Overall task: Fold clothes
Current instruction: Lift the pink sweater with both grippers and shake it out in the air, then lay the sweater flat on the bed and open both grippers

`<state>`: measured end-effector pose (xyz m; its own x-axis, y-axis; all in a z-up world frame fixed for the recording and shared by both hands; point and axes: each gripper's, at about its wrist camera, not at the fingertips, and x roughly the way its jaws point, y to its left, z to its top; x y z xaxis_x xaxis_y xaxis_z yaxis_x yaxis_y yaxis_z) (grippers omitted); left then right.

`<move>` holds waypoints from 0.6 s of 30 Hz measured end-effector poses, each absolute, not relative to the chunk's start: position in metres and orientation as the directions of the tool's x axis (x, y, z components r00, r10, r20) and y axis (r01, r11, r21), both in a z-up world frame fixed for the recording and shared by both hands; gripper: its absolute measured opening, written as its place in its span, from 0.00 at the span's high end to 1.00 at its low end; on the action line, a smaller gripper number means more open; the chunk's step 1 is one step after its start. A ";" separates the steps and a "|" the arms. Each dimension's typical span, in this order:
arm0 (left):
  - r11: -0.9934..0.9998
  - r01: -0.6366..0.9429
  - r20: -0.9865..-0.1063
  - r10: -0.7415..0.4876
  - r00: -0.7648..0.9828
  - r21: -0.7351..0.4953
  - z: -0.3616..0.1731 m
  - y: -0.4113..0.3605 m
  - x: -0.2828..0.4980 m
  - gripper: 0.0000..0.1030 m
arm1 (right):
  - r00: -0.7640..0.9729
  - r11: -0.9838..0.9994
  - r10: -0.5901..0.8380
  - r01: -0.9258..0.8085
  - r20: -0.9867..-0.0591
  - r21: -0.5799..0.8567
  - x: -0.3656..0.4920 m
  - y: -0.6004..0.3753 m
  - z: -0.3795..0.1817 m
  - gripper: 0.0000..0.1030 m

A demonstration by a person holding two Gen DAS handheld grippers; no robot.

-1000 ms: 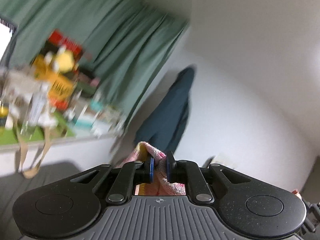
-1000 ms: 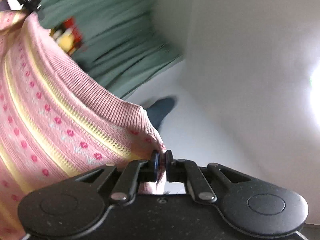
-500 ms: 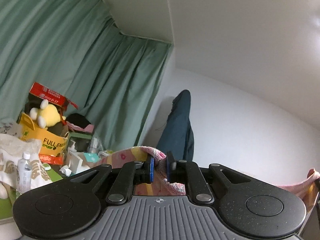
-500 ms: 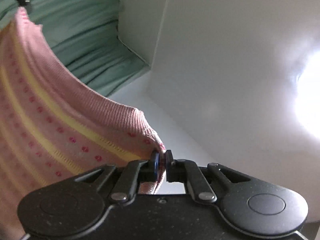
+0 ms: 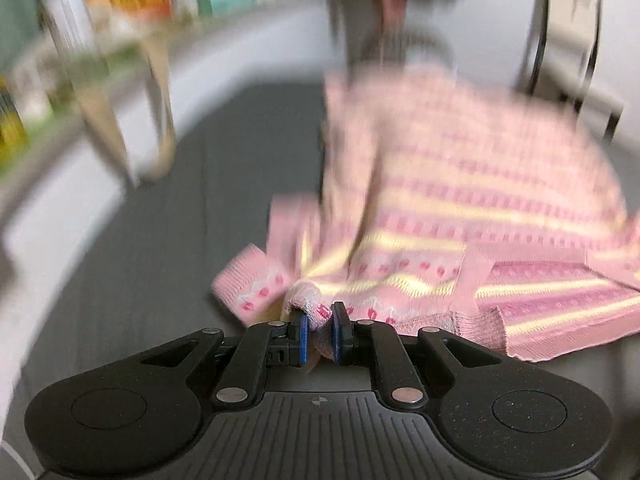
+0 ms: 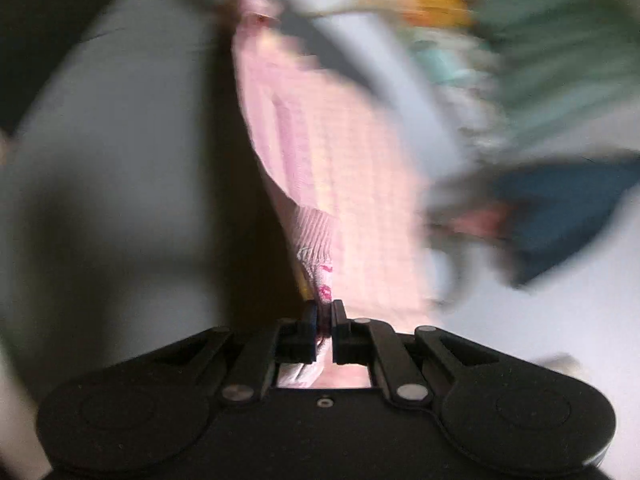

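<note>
While both pictures are blurred, the main things can be read. The left gripper [image 5: 319,334], black with blue pads, is pinching a bunched fold of the pink knitted sweater with yellow stripes and small red dots [image 5: 460,208]; the cloth fills the narrow gap between the two fingers, and the pads press on it from both sides. From this pinch the sweater spreads away to the right and to the far side, and it lies mostly on the dark grey flat surface [image 5: 152,264]. A ribbed cuff of one sleeve [image 5: 250,280] rests on this surface just to the left of the pinched fold. The ribbed pink hem [image 5: 476,328] lies close to the right finger.

At the far left a beige strap loop [image 5: 160,92] hangs from a white ledge [image 5: 68,172] with blurred colourful items on it; what they are cannot be told. At the far right a pale object [image 5: 572,24] stands before the white wall.

The right gripper [image 6: 325,332] has its fingers almost pressed together, with only a thin edge of the same sweater [image 6: 340,152] between the pads. In this view the cloth stretches from the fingers up toward the top of the picture as a long band. A green curtain [image 6: 568,52] and a dark blue cloth [image 6: 568,200] show on the right, both smeared.
</note>
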<state>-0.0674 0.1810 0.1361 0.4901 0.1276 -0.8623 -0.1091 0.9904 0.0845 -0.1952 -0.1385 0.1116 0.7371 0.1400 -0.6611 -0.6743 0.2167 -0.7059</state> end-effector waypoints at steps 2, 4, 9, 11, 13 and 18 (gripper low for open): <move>0.989 -0.142 -0.907 0.093 0.412 0.037 0.126 0.189 -0.065 0.89 | 0.656 0.096 0.156 -0.754 -0.738 -0.650 -0.204 -0.131 0.093 0.94; 0.986 -0.166 -0.931 0.064 0.358 0.003 0.122 0.193 -0.066 0.89 | 0.605 0.029 0.155 -0.793 -0.781 -0.608 -0.205 -0.128 0.083 0.94; 0.990 -0.143 -0.972 0.045 0.230 0.012 0.099 0.190 -0.063 0.79 | 0.538 0.019 0.115 -0.842 -0.835 -0.539 -0.189 -0.137 0.062 0.87; 0.991 -0.104 -0.973 0.102 0.208 0.082 0.095 0.183 -0.068 0.68 | 0.497 0.070 0.128 -0.868 -0.858 -0.492 -0.181 -0.138 0.064 0.74; 0.987 -0.090 -0.962 0.148 0.231 0.131 0.102 0.177 -0.073 0.60 | 0.454 0.157 0.179 -0.889 -0.873 -0.431 -0.173 -0.151 0.077 0.70; 0.975 -0.148 -0.832 0.217 0.511 0.163 0.149 0.151 -0.105 0.30 | 0.492 0.627 0.225 -0.734 -0.841 -0.261 -0.124 -0.226 0.130 0.69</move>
<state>-0.1047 0.1513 0.1491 0.5107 0.2167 -0.8320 -0.1485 0.9754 0.1629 -0.1242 -0.2255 0.1298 0.4922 0.2251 -0.8409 -0.7335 0.6274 -0.2614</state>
